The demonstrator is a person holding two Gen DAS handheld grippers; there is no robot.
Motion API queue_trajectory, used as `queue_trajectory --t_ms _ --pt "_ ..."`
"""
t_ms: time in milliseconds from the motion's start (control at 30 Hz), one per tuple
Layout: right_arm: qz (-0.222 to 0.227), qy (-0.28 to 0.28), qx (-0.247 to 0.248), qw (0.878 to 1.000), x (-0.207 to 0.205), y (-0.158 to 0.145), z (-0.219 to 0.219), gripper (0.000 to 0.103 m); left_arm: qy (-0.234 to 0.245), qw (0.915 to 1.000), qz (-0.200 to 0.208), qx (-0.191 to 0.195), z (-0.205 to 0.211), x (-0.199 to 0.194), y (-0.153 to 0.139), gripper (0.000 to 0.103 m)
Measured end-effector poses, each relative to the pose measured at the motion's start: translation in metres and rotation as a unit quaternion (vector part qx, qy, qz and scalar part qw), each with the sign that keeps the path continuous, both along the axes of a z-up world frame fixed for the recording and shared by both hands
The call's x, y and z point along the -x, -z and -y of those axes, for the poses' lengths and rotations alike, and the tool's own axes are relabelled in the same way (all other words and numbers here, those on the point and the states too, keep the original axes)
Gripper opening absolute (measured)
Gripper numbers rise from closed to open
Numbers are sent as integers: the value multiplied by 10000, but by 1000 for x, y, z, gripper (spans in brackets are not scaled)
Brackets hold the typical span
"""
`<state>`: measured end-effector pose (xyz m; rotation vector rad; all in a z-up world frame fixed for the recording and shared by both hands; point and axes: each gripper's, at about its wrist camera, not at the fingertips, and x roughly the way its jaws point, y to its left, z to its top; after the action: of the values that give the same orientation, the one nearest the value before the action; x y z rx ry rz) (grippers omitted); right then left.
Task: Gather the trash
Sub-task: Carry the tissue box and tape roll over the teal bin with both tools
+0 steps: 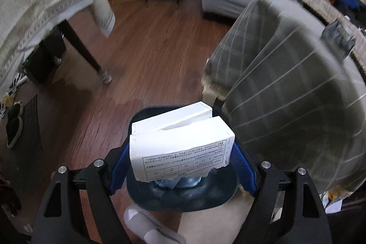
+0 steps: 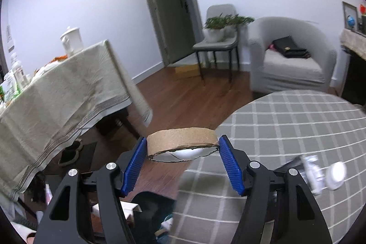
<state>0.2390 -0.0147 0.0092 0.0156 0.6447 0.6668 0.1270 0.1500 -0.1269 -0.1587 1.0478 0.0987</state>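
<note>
My left gripper (image 1: 181, 151) is shut on a torn white cardboard box (image 1: 183, 141) with a printed table on its side. It hangs right over a dark trash bin (image 1: 217, 196) lined with a bag, with some plastic waste inside. My right gripper (image 2: 183, 150) is shut on a brown cardboard ring (image 2: 181, 141), a flattened tape core with a torn lower rim. It hovers at the edge of the round table with the grey checked cloth (image 2: 286, 129). Part of the bin (image 2: 151, 205) shows low in the right wrist view.
A table under a beige cloth (image 2: 57, 93) stands left, a grey armchair (image 2: 290, 54) and a chair with a plant (image 2: 219, 38) at the back. A small white and dark item (image 2: 320, 173) lies on the checked cloth. A person's slippered foot (image 1: 146, 225) is beside the bin.
</note>
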Motion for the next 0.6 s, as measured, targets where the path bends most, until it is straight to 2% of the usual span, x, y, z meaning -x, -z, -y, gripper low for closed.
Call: queue_trajectory --t_ms 200,367,600 --pt "-227 -301 170 9991 4 14 -30 66 30 9985 -535 70 -18 6 35 81" --pt "-578 -565 279 9963 7 29 -53 66 13 9966 -801 168 -30 10 54 81" --pt "-872 -871 712 9898 13 52 -86 66 171 9937 -1068 277 -33 11 77 86"
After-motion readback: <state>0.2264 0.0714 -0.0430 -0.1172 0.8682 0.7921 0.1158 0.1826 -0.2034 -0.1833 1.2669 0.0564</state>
